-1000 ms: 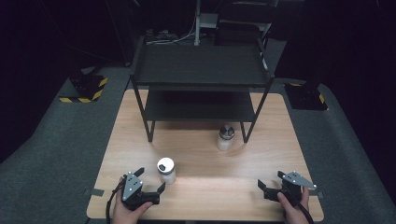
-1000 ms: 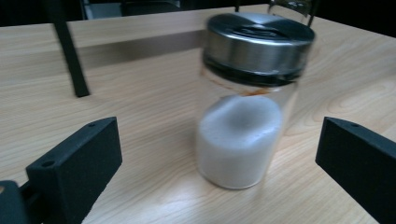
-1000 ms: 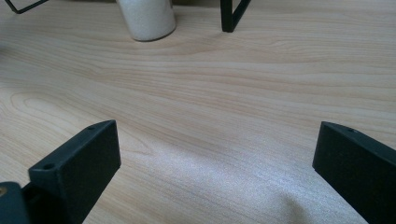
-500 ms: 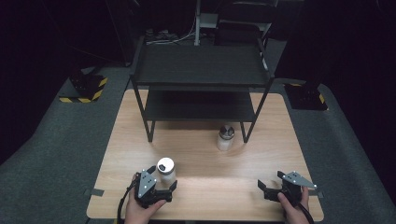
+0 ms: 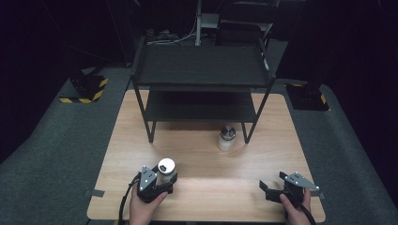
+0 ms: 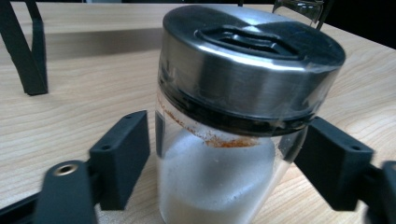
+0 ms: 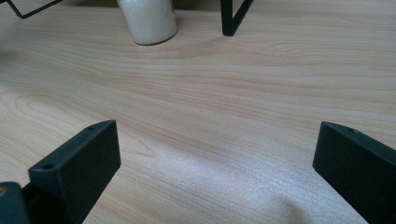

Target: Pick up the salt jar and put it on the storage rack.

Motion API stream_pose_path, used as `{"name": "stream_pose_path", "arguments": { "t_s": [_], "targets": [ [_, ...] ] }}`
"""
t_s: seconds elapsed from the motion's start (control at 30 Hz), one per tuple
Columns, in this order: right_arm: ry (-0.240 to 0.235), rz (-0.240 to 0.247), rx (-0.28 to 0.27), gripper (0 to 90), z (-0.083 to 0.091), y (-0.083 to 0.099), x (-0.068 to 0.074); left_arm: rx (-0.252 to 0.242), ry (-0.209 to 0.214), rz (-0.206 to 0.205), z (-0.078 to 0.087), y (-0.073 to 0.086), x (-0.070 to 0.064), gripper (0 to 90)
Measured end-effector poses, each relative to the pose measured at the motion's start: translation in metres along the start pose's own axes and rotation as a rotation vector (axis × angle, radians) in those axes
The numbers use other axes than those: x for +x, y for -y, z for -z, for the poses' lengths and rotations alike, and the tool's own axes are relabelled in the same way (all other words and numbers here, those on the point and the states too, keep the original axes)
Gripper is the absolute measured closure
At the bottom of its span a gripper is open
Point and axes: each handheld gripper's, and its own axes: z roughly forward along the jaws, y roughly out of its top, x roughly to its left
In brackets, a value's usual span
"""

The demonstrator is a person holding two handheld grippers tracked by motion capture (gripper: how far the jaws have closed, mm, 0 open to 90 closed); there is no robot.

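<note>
Left hand-held gripper (image 6: 219, 172) straddles a steel-lidded shaker jar (image 6: 233, 116) of white powder at 7 o'clock on the tabletop (image 5: 206, 187), jaws spread just beside the glass on either side, not visibly pressing it. Right hand-held gripper (image 5: 271, 187) rests open at 5 o'clock, well apart from a 2nd jar (image 5: 227, 138) standing by the black shelf rack's (image 5: 202, 65) leg.

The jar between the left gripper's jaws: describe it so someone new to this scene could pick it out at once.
Start at the black two-tier shelf at the back of the wooden table, then come to the near left edge, where the left gripper sits. The jar stands between its open jaws: clear glass, white powder, steel lid. Unlike the other jar by the shelf's right leg, it has an orange smear under its lid.
</note>
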Motion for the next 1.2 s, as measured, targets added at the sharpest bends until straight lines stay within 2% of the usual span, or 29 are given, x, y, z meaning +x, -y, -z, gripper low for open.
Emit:
{"name": "stream_pose_path", "arguments": {
  "t_s": [0.3, 0.37, 0.6, 0.73, 0.8, 1.0, 1.13, 1.2],
  "targets": [
    [0.008, -0.003, -0.006, 0.5, 0.000, 0.001, 0.001, -0.002, -0.008, -0.037, -0.001, 0.000, -0.003, 28.9],
    [0.008, -0.004, -0.006, 0.5, 0.000, 0.001, 0.001, -0.010, -0.022, -0.068, -0.001, 0.001, -0.006, 30.0],
    [0.007, -0.009, -0.007, 0.5, 0.001, 0.001, 0.001, -0.017, -0.042, -0.086, 0.001, 0.003, -0.010, 31.2],
    [0.007, -0.013, -0.010, 0.5, 0.001, 0.002, 0.000, -0.020, -0.044, -0.082, 0.002, 0.003, -0.011, 31.3],
    [0.008, -0.015, -0.011, 0.5, 0.001, 0.002, 0.000, -0.018, -0.051, -0.094, 0.003, 0.002, -0.013, 31.3],
    [0.003, -0.020, -0.010, 0.5, 0.001, 0.002, -0.002, -0.047, -0.054, -0.103, 0.013, -0.003, -0.017, 31.3],
    [0.000, -0.025, -0.012, 0.5, 0.001, 0.002, -0.002, -0.066, -0.053, -0.095, 0.022, -0.011, -0.018, 31.3],
    [0.000, -0.028, -0.012, 0.5, 0.001, 0.002, -0.002, -0.070, -0.046, -0.067, 0.026, -0.017, -0.017, 31.3]
  ]
}}
